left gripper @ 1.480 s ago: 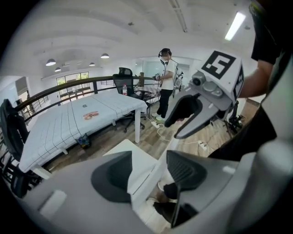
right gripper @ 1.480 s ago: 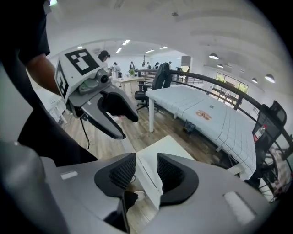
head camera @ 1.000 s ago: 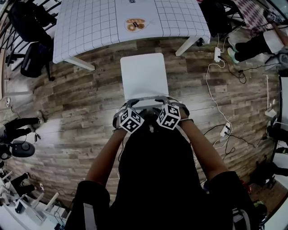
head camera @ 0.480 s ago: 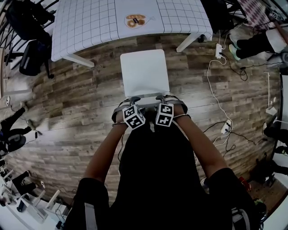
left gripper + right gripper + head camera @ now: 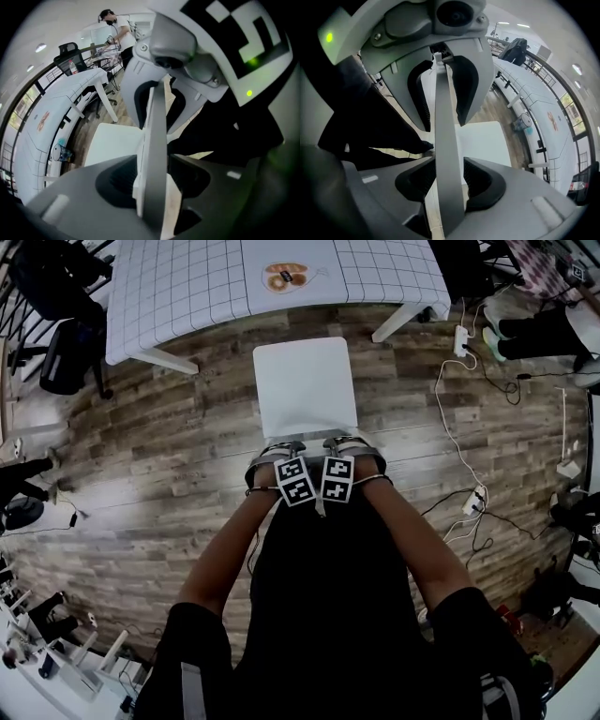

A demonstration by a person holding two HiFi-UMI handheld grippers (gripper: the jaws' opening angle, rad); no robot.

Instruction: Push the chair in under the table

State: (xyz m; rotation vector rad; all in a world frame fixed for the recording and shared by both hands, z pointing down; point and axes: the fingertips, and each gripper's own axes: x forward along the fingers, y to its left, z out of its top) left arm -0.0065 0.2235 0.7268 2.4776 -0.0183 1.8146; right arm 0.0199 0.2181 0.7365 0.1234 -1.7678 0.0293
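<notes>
The white chair's seat (image 5: pixel 305 385) faces the grid-patterned table (image 5: pixel 187 287), standing out on the wood floor just in front of it. Both grippers point steeply down, side by side, over the top of the thin chair back (image 5: pixel 314 440). My left gripper (image 5: pixel 286 448) straddles that back edge (image 5: pixel 157 131), which runs up between its jaws; the jaws are closing, with dark gaps showing beside the edge. My right gripper (image 5: pixel 342 446) straddles the same edge (image 5: pixel 443 117), and its jaws are closing too. Each gripper view shows the other gripper just beyond (image 5: pixel 187 47) (image 5: pixel 440 28).
A plate of doughnuts (image 5: pixel 284 277) lies on the table. Power strips (image 5: pixel 459 338) (image 5: pixel 472 505) and cables trail over the floor at right. A black office chair (image 5: pixel 56 296) stands at far left. A person (image 5: pixel 115 23) stands in the background.
Both grippers have come down onto the top of the chair back, moved closer together and rolled so their marker cubes face up. The chair has kept its place.
</notes>
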